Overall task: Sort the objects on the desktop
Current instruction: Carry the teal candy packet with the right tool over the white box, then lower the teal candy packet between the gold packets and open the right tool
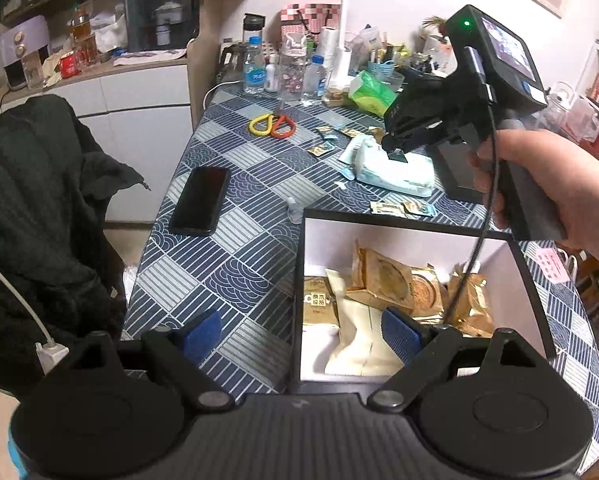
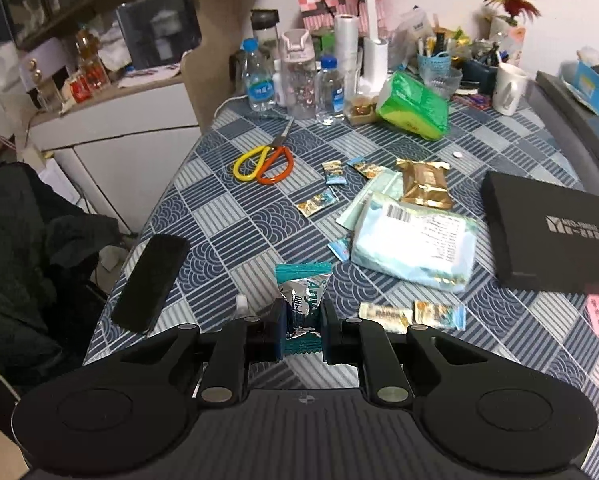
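Right gripper (image 2: 303, 322) held a teal sachet (image 2: 302, 300).
Its jaws were clamped on it above the counter (image 2: 227, 216); the left gripper (image 1: 299, 336) gaped beside the box (image 1: 415, 228).

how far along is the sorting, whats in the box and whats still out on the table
Done: several gold and cream snack packs already lie in the open box. In hand: the right gripper is shut on a teal candy wrapper; the left gripper is open, empty. Left: small sachets, a gold packet, the scissors and the phone.
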A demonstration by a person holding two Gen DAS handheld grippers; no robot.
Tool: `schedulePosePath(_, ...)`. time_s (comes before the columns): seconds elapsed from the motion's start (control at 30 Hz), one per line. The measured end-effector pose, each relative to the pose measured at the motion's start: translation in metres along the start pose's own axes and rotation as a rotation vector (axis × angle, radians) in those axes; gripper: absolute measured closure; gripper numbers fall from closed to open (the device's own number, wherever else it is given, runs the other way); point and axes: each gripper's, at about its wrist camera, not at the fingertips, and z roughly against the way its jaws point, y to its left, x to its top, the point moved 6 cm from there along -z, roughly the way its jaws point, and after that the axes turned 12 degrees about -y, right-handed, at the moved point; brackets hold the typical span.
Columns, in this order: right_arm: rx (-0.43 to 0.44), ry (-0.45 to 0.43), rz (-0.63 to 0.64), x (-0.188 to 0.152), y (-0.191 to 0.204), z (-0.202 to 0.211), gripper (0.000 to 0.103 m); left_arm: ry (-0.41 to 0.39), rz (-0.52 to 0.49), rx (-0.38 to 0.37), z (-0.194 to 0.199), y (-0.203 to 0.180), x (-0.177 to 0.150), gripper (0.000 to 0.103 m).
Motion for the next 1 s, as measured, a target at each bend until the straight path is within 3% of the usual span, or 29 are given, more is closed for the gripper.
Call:
schedulePosePath(0.47,-0.023,-0.019,-0.084,-0.046,-0.029,0.069,0.086,-0.031,-0.045,-0.032,0.031,-0.002,-0.011,0.000)
schedulePosePath(0.77,-0.046,0.089,-0.167,-0.115,-0.062,0.080,0.086,-0.025,-0.044,-0.049,0.034,0.000,-0.018,0.000)
schedulePosePath(1.0,-0.060,0.172,-0.227,-0.151,-0.072,0.062,0.086,-0.024,-0.058,-0.056,0.036,-0.006,-0.021,0.000)
